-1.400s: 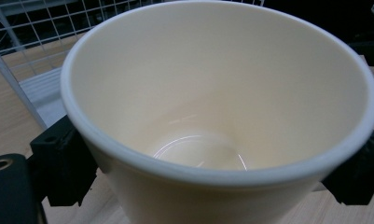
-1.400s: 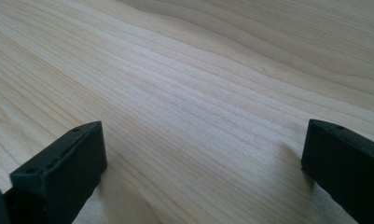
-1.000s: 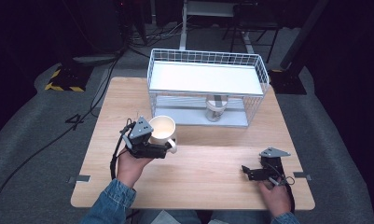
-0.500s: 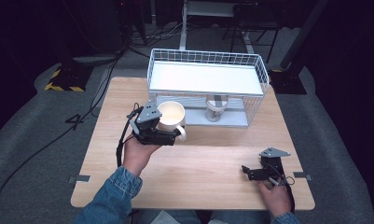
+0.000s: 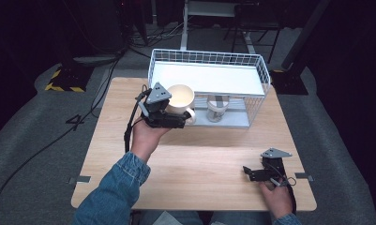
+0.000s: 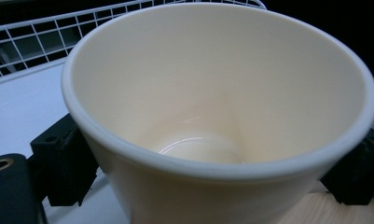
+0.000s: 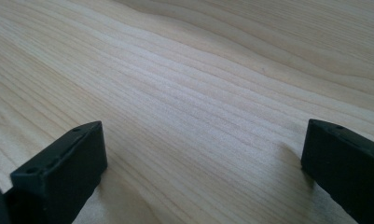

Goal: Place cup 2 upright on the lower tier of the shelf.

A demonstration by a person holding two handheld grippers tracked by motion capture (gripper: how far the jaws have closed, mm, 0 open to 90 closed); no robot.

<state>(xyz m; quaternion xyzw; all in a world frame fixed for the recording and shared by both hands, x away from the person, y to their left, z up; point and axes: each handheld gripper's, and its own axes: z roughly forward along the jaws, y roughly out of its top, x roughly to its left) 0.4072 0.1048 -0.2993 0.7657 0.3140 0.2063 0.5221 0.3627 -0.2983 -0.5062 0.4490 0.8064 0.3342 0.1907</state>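
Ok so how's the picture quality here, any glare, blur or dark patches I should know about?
High view: the light wooden table is evenly lit, the surroundings fall into near darkness, and the picture is slightly soft. Left gripper view: the cream ceramic mug is sharp, with a small glossy reflection at its bottom and soft shading inside. Right gripper view: the wood grain is clear, and the black jaws at the bottom corners look a little soft.

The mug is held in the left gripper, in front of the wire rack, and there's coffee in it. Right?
Not quite: the mug is empty, as the left gripper view shows down to its bare bottom. The left gripper does hold it in front of the rack.
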